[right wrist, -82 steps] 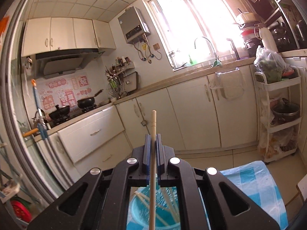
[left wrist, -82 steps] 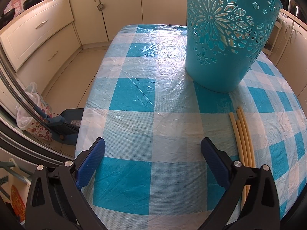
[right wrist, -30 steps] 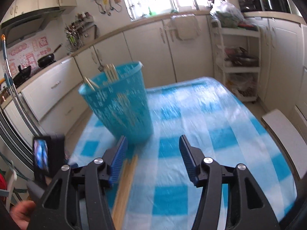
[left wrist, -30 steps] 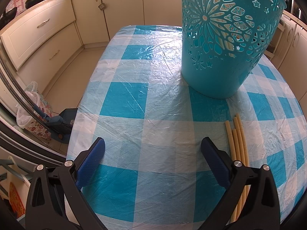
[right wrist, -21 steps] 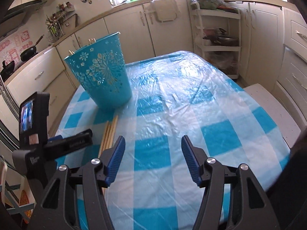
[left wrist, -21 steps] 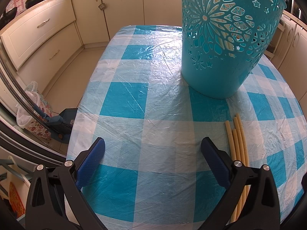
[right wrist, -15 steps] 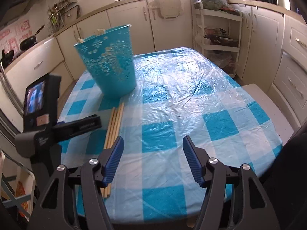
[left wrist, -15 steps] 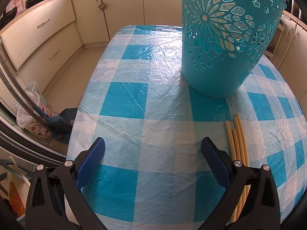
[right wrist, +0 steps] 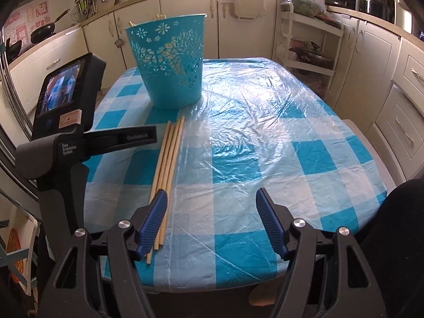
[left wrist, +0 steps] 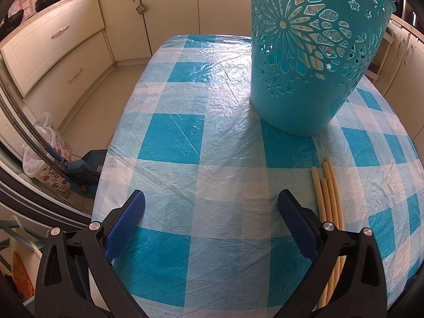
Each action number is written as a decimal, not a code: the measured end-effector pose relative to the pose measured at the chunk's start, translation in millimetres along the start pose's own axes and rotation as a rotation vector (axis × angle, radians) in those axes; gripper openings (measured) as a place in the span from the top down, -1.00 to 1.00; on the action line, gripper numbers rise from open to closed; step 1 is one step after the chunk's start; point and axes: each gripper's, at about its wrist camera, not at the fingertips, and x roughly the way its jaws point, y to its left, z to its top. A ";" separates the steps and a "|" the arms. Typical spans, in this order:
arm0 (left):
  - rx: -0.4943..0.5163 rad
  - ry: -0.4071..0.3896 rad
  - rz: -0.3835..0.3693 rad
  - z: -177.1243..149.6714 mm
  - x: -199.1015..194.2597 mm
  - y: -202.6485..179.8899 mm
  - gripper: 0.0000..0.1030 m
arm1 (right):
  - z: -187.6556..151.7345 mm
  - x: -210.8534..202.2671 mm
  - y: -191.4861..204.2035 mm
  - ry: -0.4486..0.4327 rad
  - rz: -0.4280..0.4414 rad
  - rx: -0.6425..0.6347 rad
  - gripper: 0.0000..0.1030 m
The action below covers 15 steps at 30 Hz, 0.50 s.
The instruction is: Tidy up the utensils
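Four loose chopsticks lying side by side on the table, just short of the basket. Right gripper empty, jaws opening beside them; left gripper wide open, holding nothing. Risk of pinching several sticks at once, or rolling them off the near edge.

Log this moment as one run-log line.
chopsticks: loose on table, near basket | basket: chopsticks inside | right gripper: opening, empty, above table edge | left gripper: open, empty | next: probably grab a chopstick
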 end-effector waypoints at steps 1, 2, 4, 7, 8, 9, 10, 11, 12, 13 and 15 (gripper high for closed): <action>0.000 0.000 0.000 0.2 0.0 -0.2 -0.86 | 1.2 -0.5 -0.9 -0.011 -0.002 0.009 -0.30; 0.000 0.000 0.000 -0.1 0.0 0.0 -0.86 | 2.3 -0.8 -1.4 -0.021 -0.005 0.015 -0.30; 0.001 0.000 0.000 -0.4 0.2 0.0 -0.86 | 4.8 -0.5 -1.0 -0.032 -0.009 0.021 -0.30; 0.000 0.000 0.000 0.1 0.0 -0.2 -0.86 | 7.1 5.7 0.1 -0.017 0.003 0.033 -0.31; 0.000 0.000 0.000 -0.2 0.2 -0.1 -0.86 | 7.0 8.4 0.5 -0.008 0.006 0.035 -0.31; 0.000 0.000 0.000 -0.4 0.3 -0.1 -0.86 | 6.8 11.0 0.6 0.000 0.009 0.039 -0.31; 0.000 0.000 0.000 -0.4 0.3 0.0 -0.86 | 6.7 13.0 0.4 0.005 0.012 0.043 -0.31; 0.000 0.000 0.000 -0.2 0.2 0.0 -0.86 | 6.6 14.7 0.6 0.009 0.012 0.045 -0.31; 0.000 0.000 0.000 -0.4 0.3 -0.1 -0.86 | 6.6 16.1 0.9 0.014 0.012 0.045 -0.31; 0.000 0.000 0.000 -0.1 0.1 -0.2 -0.86 | 6.5 16.8 0.4 0.018 0.011 0.045 -0.31; 0.000 0.000 0.000 -0.4 0.3 0.0 -0.86 | 6.6 17.7 -0.4 0.022 0.011 0.048 -0.31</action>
